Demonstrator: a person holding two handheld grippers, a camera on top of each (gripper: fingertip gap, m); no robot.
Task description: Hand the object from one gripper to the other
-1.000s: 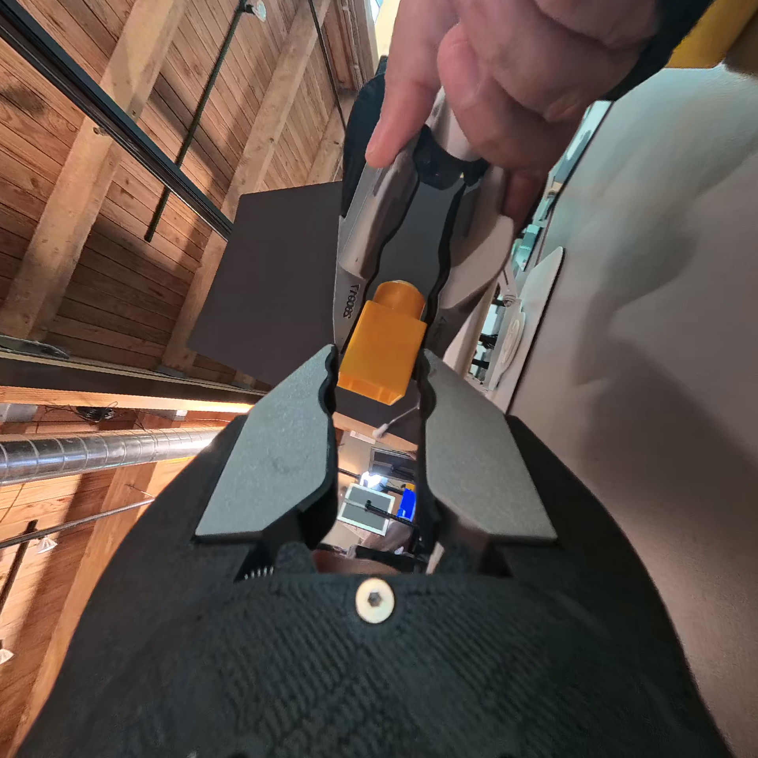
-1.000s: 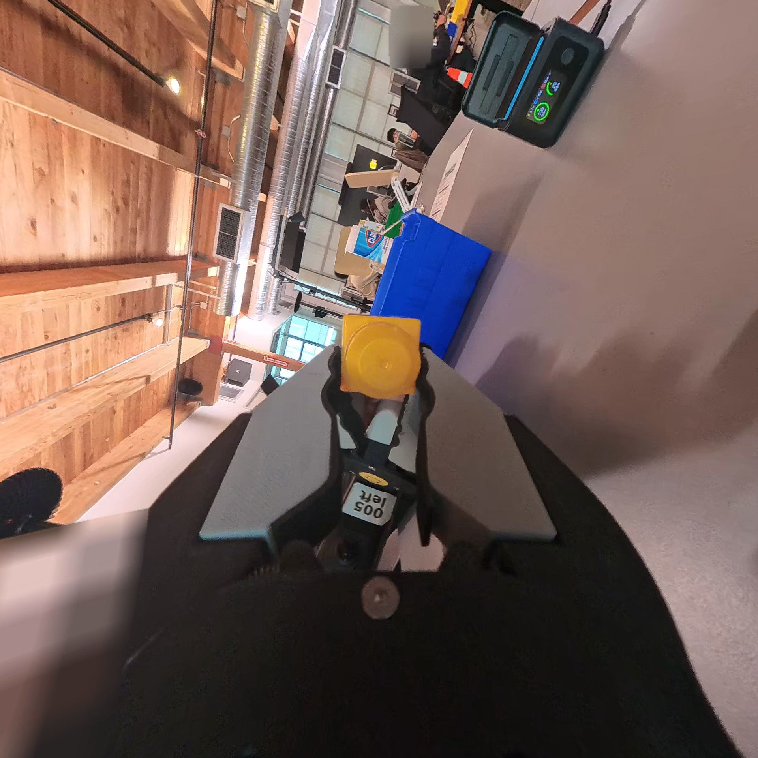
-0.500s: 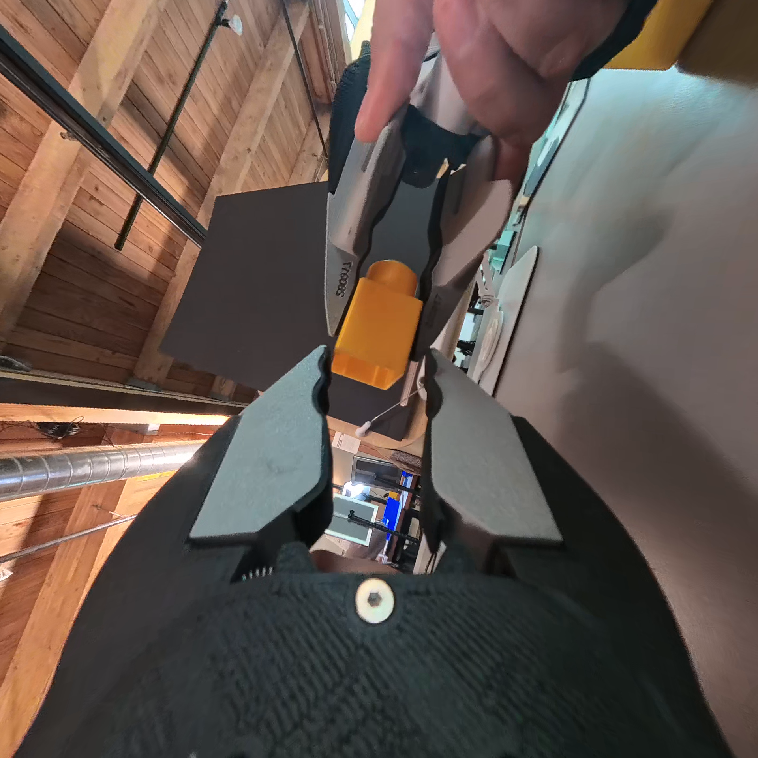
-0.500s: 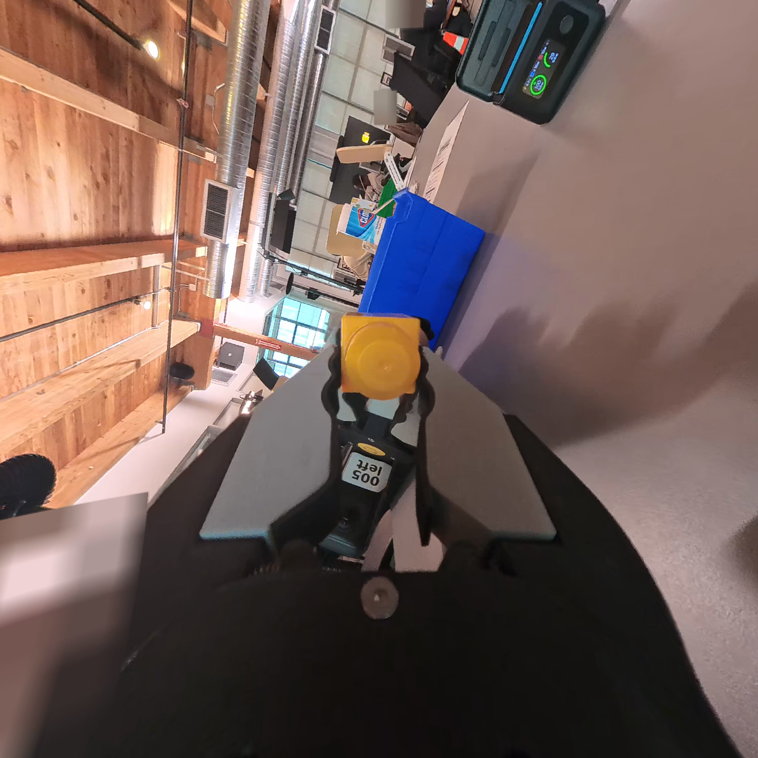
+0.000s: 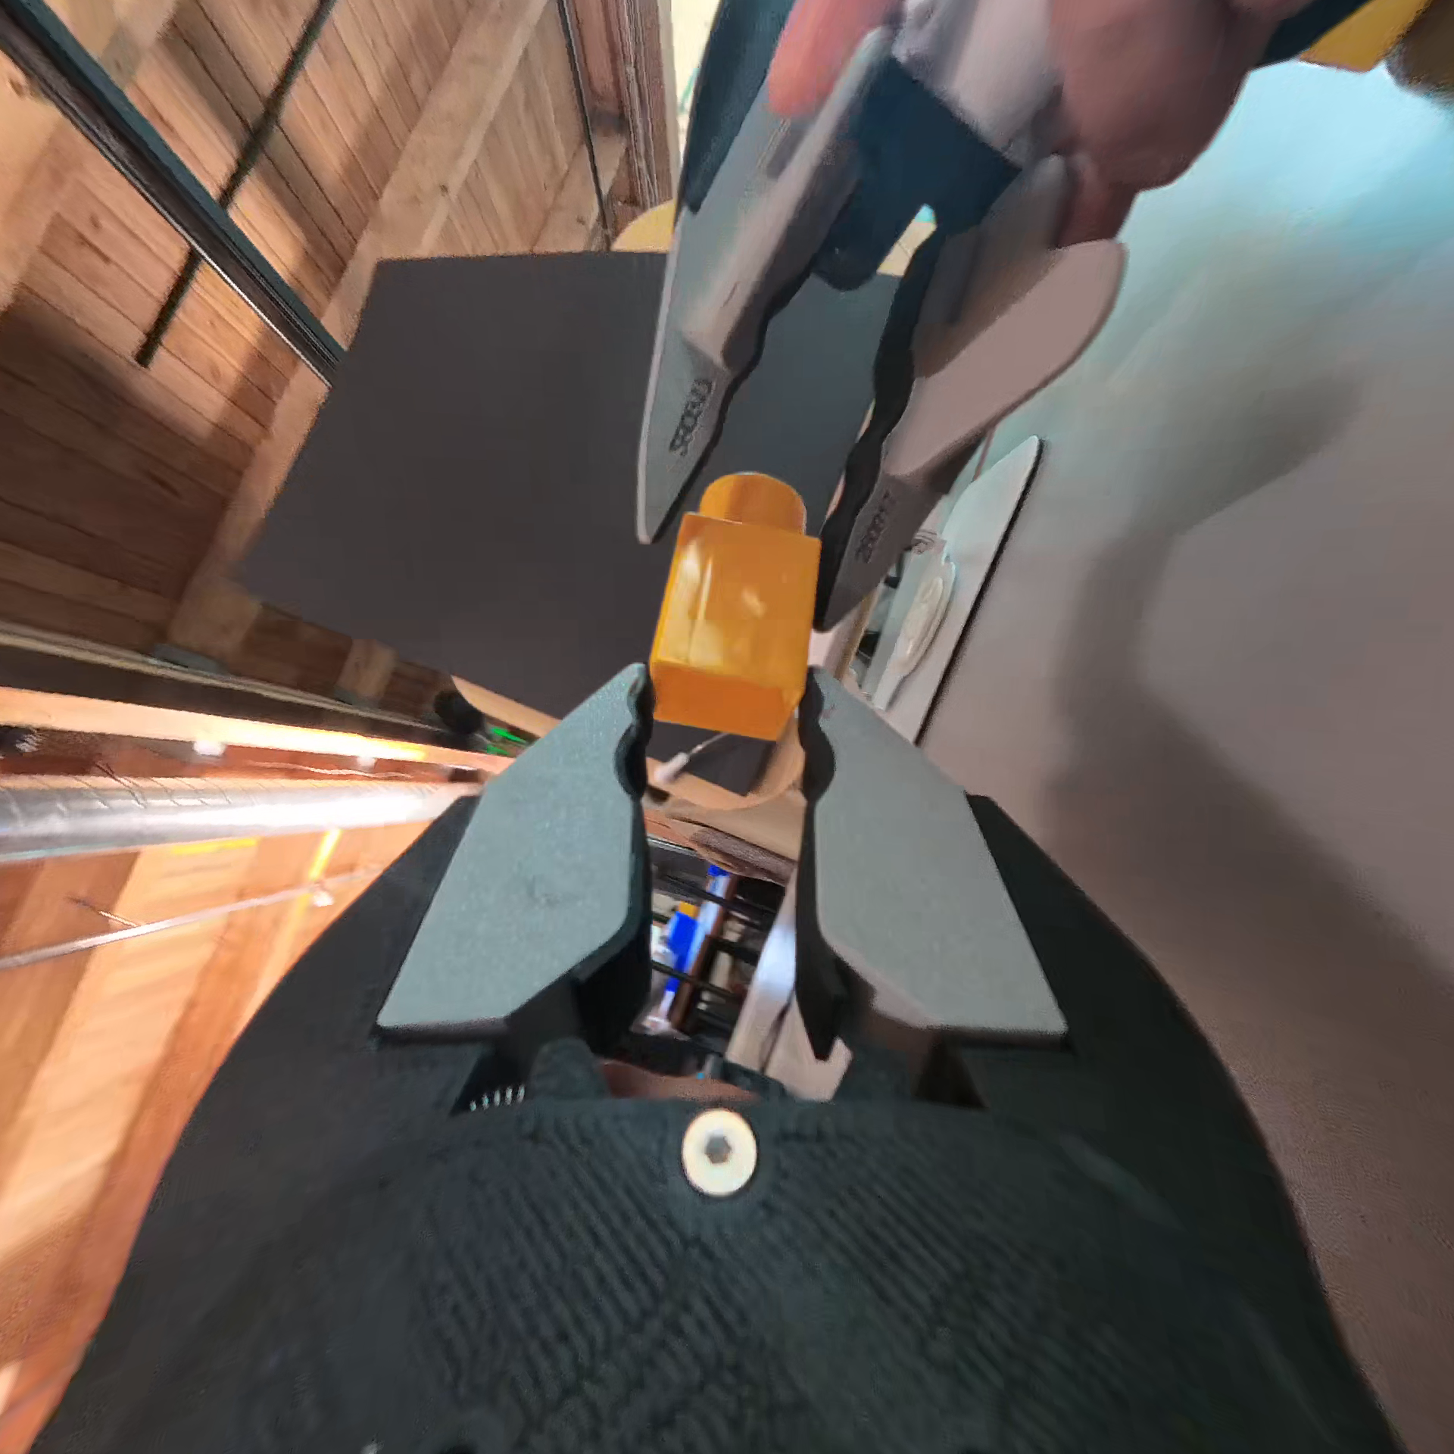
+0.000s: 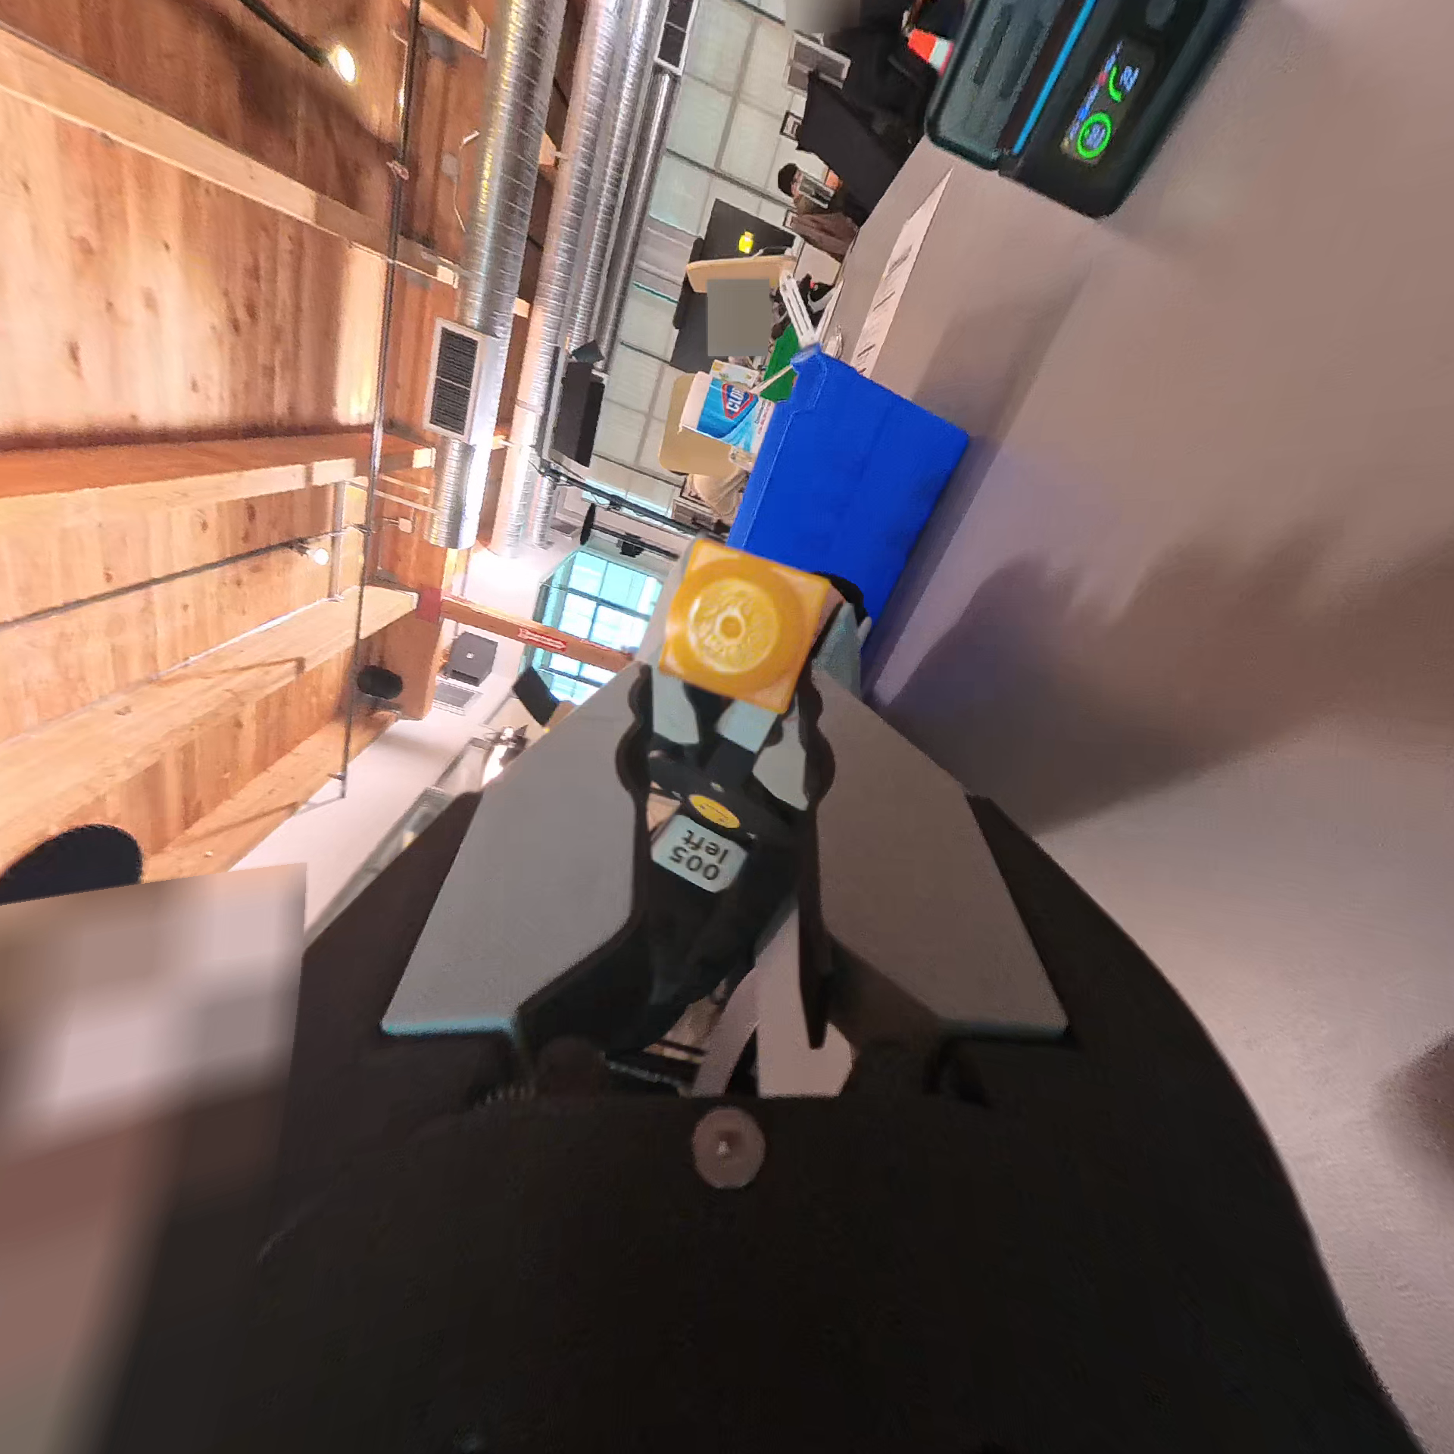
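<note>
An orange toy block with one round stud hangs in the air between my two grippers. My left gripper has dark grey fingers and is shut on the block's lower end. My right gripper shows opposite it in the left wrist view, held by a hand. Its light grey fingers are spread and flank the stud end with small gaps. In the right wrist view the block shows stud-first and tilted, just beyond my right gripper, which is open.
A blue bin and a dark power unit with a lit display stand on the grey table. A black panel and a white flat board lie behind the block. Wooden beams and metal ducts fill the left side. My two grippers' fingertips are within a few centimetres of each other.
My left gripper has closed on the block's lower end. My right gripper has spread its fingers and pulled back, so the block sits farther from it and tilted.
</note>
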